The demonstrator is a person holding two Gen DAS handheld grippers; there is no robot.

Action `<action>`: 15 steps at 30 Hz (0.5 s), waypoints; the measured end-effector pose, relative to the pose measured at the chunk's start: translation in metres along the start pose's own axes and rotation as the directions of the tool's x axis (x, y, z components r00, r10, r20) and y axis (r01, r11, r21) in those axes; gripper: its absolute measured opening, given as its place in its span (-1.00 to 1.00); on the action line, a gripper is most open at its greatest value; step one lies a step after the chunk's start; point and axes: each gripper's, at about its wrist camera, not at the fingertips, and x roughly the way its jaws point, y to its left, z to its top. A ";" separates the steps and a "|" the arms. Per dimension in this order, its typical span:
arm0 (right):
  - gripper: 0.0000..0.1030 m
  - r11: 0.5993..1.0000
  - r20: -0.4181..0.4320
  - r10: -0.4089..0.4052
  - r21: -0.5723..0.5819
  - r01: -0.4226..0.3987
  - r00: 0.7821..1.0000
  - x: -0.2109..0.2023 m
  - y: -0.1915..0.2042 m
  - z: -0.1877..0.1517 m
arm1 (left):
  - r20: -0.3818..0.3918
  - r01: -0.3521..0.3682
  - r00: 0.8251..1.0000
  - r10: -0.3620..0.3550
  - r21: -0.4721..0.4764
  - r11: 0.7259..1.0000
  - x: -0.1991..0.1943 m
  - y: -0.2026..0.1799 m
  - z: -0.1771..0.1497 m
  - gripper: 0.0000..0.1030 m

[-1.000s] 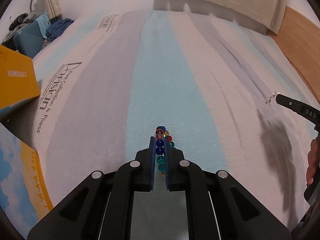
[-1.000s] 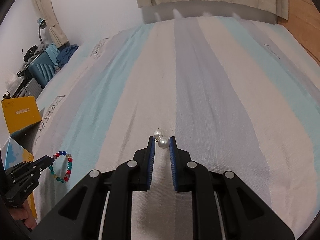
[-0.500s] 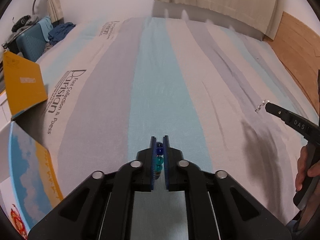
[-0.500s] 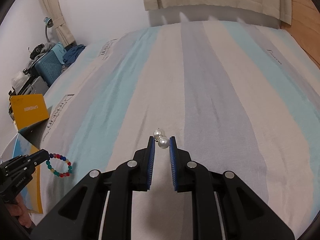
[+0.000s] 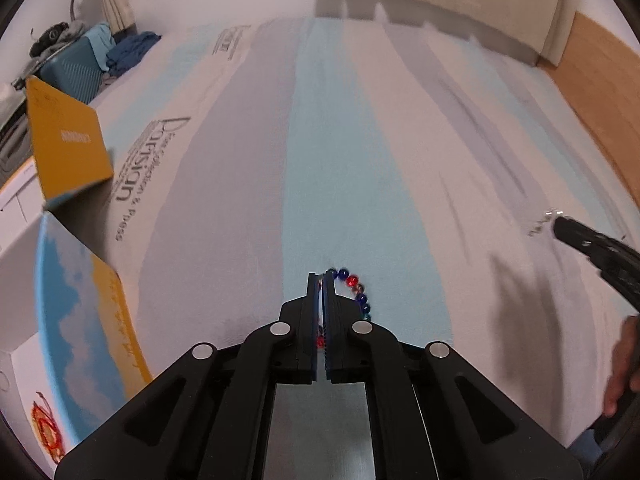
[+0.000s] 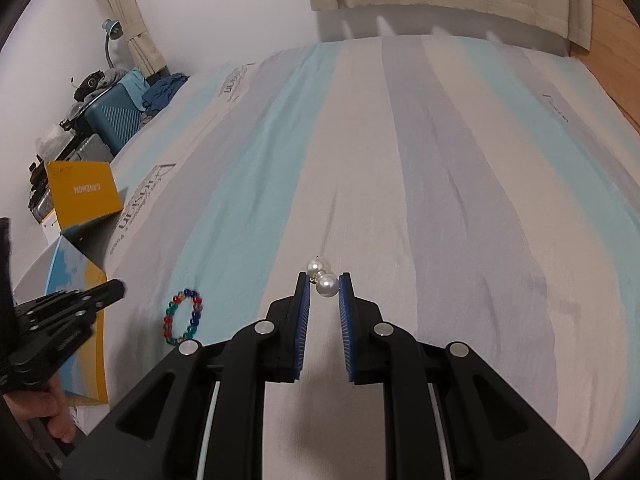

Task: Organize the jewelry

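A bracelet of coloured beads (image 5: 357, 291) shows in the left wrist view beside and under my left gripper (image 5: 322, 276), whose jaws are nearly closed; red beads show between the pads. In the right wrist view the bracelet (image 6: 183, 316) hangs or lies just right of the left gripper's tip (image 6: 112, 289), and contact is unclear. My right gripper (image 6: 324, 280) is shut on a pearl earring (image 6: 327, 285) with two white pearls, held above the striped bedsheet (image 6: 440, 200). The right gripper's tip (image 5: 560, 226) shows at the right in the left wrist view.
An open box with a blue-and-yellow lid (image 5: 80, 312) stands at the bed's left edge, with a yellow box flap (image 5: 66, 144) behind it. A teal suitcase (image 6: 116, 120) and clothes sit beyond. A wooden floor (image 5: 600, 80) lies to the right.
Both grippers have moved left toward the box. The bracelet has swung out to the right of the left gripper's fingers. The pearl earring stays in the right gripper.
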 end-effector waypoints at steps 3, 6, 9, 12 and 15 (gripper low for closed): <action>-0.73 1.000 -0.010 -0.012 -0.007 0.012 1.000 0.008 -0.001 -0.008 | 0.004 -0.005 1.000 0.005 -0.014 1.000 0.019 -0.004 -0.010 0.24; -0.73 1.000 -0.022 -0.016 -0.007 0.016 1.000 0.019 -0.006 -0.008 | -0.003 -0.036 0.999 0.036 -0.007 0.999 0.039 -0.009 -0.017 0.30; -0.73 1.000 -0.022 -0.017 -0.019 0.017 1.000 0.028 -0.009 -0.006 | -0.023 -0.030 0.999 0.030 0.013 0.999 0.057 -0.015 -0.019 0.34; -0.73 0.999 -0.025 -0.018 -0.037 0.017 1.000 0.036 -0.009 -0.004 | -0.014 -0.044 0.999 0.044 0.009 0.999 0.064 -0.016 -0.018 0.41; -0.73 0.999 -0.033 -0.013 -0.045 0.011 0.999 0.043 -0.008 -0.004 | -0.028 -0.036 0.999 0.037 0.013 0.999 0.076 -0.019 -0.020 0.39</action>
